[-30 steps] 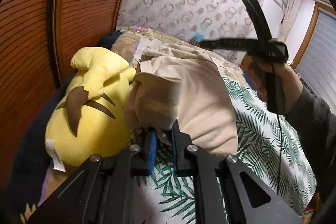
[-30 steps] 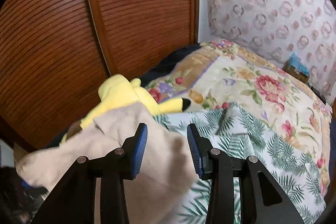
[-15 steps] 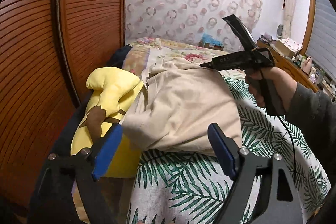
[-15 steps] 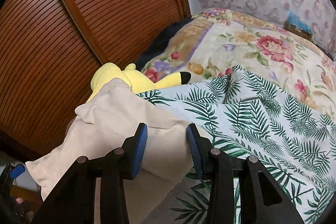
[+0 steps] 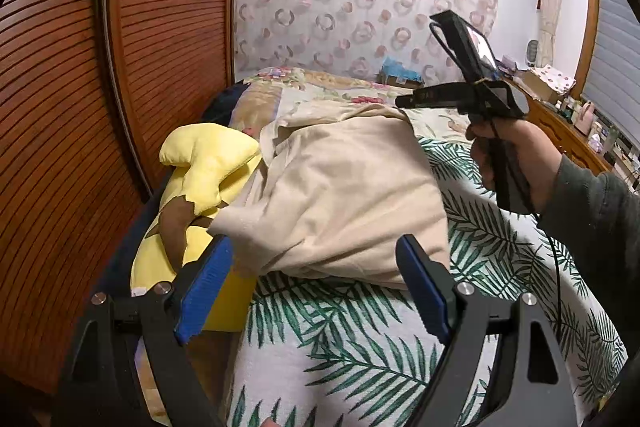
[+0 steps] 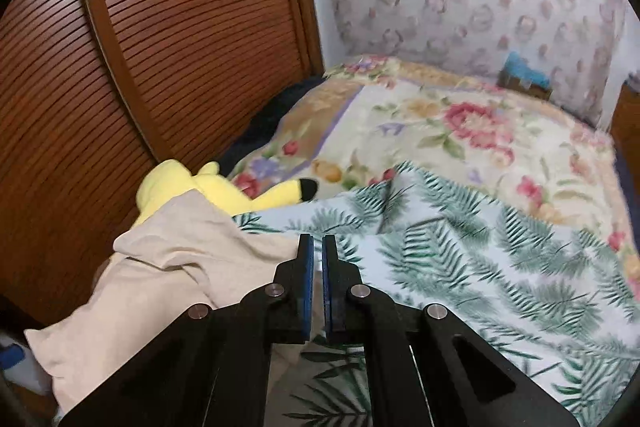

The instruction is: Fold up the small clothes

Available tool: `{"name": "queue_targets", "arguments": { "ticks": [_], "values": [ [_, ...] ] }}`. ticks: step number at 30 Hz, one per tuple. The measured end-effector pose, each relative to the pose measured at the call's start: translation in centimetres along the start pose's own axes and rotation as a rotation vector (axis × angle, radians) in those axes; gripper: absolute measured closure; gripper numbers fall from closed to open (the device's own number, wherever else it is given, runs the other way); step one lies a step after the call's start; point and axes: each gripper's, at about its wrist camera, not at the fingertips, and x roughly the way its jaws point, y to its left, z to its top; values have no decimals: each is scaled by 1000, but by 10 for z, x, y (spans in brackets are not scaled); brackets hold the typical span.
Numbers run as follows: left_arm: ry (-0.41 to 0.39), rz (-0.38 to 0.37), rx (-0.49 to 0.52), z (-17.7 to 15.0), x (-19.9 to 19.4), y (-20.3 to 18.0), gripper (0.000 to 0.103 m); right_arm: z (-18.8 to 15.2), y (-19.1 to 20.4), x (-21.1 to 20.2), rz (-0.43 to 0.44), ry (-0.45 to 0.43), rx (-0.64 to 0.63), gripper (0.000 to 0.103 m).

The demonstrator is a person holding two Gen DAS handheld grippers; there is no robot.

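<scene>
A beige garment [image 5: 344, 195] lies folded over on the palm-leaf sheet [image 5: 360, 355], partly draped on a yellow plush toy [image 5: 200, 163]. My left gripper [image 5: 312, 291] is wide open and empty, just short of the garment's near edge. My right gripper [image 6: 315, 259] has its jaws closed with only a thin slit between the blue pads [image 6: 307, 283]; nothing shows between them, and the garment [image 6: 168, 283] lies to its left. In the left wrist view the right gripper [image 5: 404, 101] sits just above the garment's far corner, held by a hand [image 5: 516, 159].
A slatted wooden wardrobe door [image 5: 120, 75] runs along the left of the bed. A floral blanket [image 6: 460, 131] covers the far half. A blue box [image 6: 524, 75] sits by the patterned wall. A dresser with small items [image 5: 568, 115] stands at the right.
My left gripper let go of the garment, opened wide and drew back. My right gripper closed from open, at the garment's far edge. The garment settled onto the sheet and the plush.
</scene>
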Motion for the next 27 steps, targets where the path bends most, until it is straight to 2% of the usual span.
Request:
{"name": "queue_targets", "arguments": {
  "ticks": [2, 5, 9, 12, 19, 21, 25, 27],
  "values": [
    [0, -11, 1, 0, -2, -4, 19, -4, 5, -12, 6, -10, 2, 86],
    [1, -19, 13, 1, -6, -12, 19, -14, 10, -43, 17, -45, -14, 83],
    [-2, -29, 46, 0, -13, -30, 19, -38, 11, -88, 40, -87, -40, 68],
    [-28, -30, 60, 1, -24, -44, 19, -61, 12, -133, 37, -117, -66, 63],
    [-73, -50, 90, 7, -49, -77, 19, -129, 10, -247, 27, -198, -84, 60],
    [-90, -47, 108, 8, -57, -90, 19, -150, 10, -278, 21, -218, -81, 52],
    [-103, -82, 130, 13, -68, -116, 19, -181, 4, -323, -9, -243, -50, 43],
    [-109, -101, 142, 17, -73, -129, 19, -195, 1, -344, -32, -256, -36, 24]
  ]
}}
